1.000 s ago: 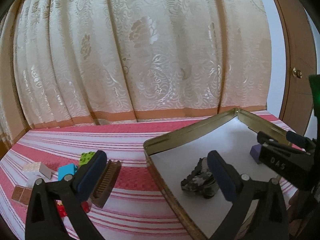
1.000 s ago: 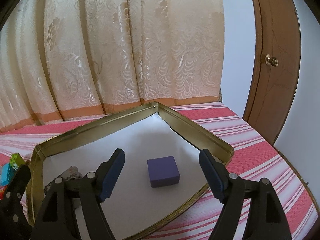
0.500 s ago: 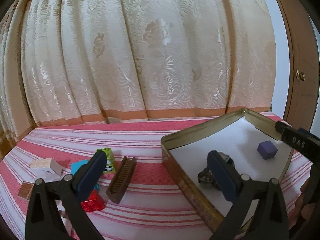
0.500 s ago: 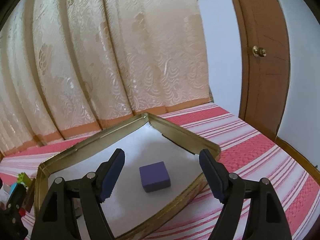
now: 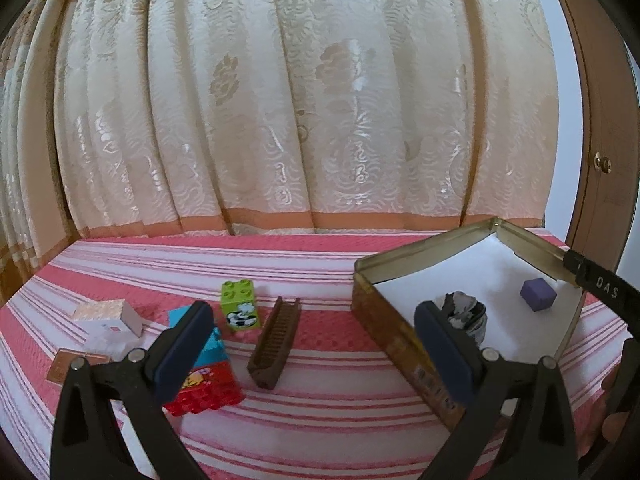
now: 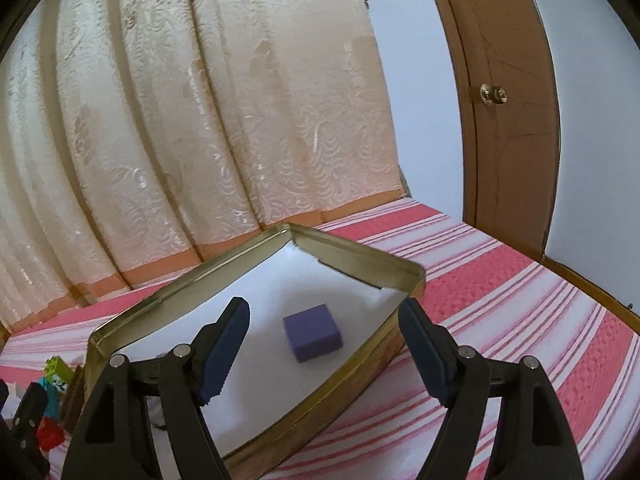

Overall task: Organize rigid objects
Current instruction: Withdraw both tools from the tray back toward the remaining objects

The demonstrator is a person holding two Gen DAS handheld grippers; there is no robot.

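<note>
A gold tin tray (image 5: 384,316) with a white floor stands on the striped cloth; it also shows in the right wrist view (image 6: 360,252). In it lie a purple block (image 5: 538,294), also seen in the right wrist view (image 6: 312,332), and a grey crumpled object (image 5: 466,312). Left of the tray lie a brown comb (image 5: 276,340), a green brick (image 5: 239,312), a blue brick (image 5: 214,344) and a red brick (image 5: 204,390). My left gripper (image 5: 316,352) is open and empty above the cloth. My right gripper (image 6: 326,356) is open and empty over the tray's near edge.
A white box (image 5: 110,314) and a brown tile (image 5: 66,366) lie at the far left. A cream curtain (image 5: 300,100) hangs behind the table. A wooden door (image 6: 508,100) stands at the right. The cloth's right edge (image 6: 592,296) drops off.
My left gripper has drawn back and swung left, so the bricks and comb now sit between its fingers. My right gripper has lifted and pulled back from the purple block.
</note>
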